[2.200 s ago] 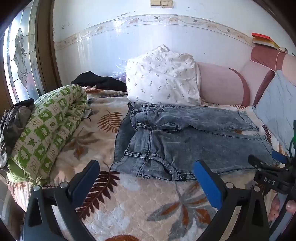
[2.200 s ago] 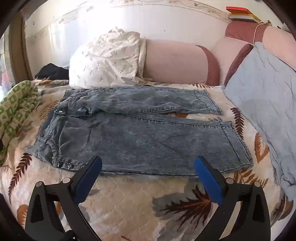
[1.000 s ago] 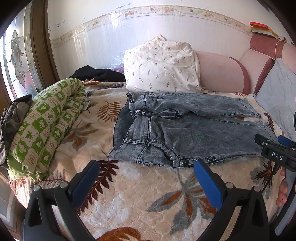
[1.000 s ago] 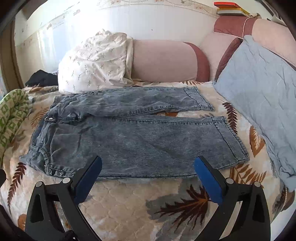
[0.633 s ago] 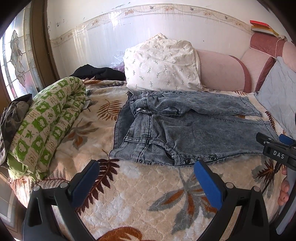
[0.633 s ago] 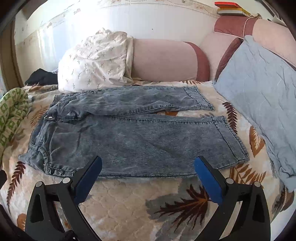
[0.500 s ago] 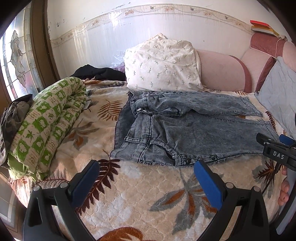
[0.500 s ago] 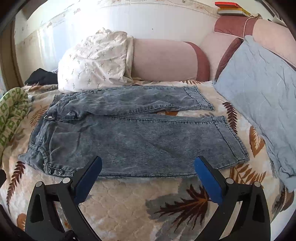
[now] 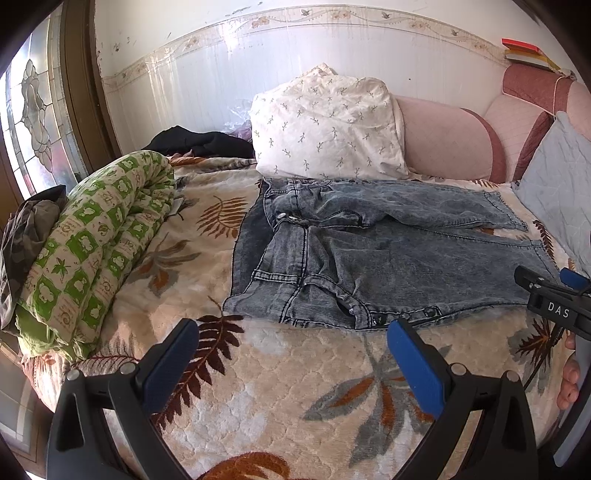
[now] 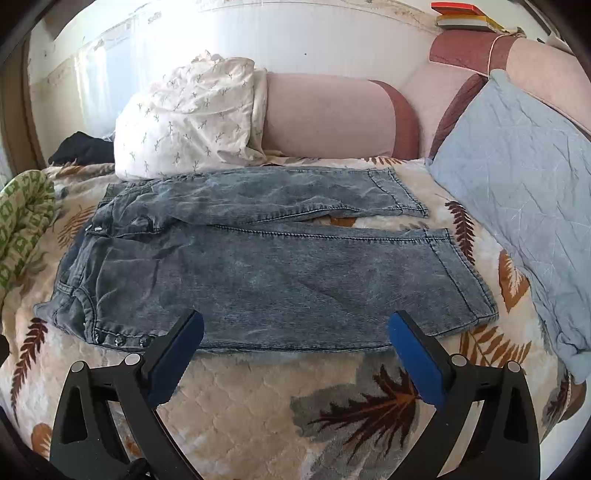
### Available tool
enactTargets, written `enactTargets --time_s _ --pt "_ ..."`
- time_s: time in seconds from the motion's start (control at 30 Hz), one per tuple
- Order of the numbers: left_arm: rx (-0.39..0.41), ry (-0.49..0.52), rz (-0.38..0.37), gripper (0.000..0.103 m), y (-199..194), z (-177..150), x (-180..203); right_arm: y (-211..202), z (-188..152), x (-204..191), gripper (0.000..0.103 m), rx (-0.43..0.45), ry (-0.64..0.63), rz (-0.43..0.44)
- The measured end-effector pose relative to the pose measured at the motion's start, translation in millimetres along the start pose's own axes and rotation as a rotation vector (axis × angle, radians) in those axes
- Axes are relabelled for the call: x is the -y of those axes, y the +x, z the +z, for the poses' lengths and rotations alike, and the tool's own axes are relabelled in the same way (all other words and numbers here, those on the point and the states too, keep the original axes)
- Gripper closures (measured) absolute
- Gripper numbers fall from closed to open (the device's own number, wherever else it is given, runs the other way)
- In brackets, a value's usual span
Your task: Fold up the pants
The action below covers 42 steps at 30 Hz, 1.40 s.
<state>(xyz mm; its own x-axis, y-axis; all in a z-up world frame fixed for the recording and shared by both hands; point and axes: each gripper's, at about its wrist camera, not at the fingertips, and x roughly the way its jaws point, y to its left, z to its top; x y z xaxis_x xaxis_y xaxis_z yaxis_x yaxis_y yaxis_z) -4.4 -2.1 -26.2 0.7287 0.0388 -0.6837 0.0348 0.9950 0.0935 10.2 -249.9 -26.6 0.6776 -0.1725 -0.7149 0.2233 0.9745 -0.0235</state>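
Right wrist view: pants (image 10: 280, 273) lie flat on the bed (image 10: 258, 402), long axis crosswise, just beyond the right gripper (image 10: 295, 345); left gripper (image 9: 291, 349) faces the waist. Both fingers gape wide, empty.

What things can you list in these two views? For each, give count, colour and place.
jeans: one, grey-blue, flat mid-bed
bedspread: one, cream with leaf print, under the jeans
pillow: one, white with sprigs, behind the jeans
quilt: one, green and white, rolled at left
blue cushion: one, pale blue, at right
dark clothes: black heap, far left corner
books: small stack, on the headboard
left tongs: open, blue pads
right tongs: open, blue pads
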Motion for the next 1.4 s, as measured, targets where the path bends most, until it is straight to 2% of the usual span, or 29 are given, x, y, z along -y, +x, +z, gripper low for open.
enactTargets --time_s 1.2,1.4 --pt "-0.025 -0.013 0.001 0.0 10 -7 -5 2 -3 -3 0.002 -0.004 -0.028 -0.01" --pt "-0.044 0.047 -0.026 0.0 22 10 -9 0 0 4 0.002 0.007 -0.031 -0.02"
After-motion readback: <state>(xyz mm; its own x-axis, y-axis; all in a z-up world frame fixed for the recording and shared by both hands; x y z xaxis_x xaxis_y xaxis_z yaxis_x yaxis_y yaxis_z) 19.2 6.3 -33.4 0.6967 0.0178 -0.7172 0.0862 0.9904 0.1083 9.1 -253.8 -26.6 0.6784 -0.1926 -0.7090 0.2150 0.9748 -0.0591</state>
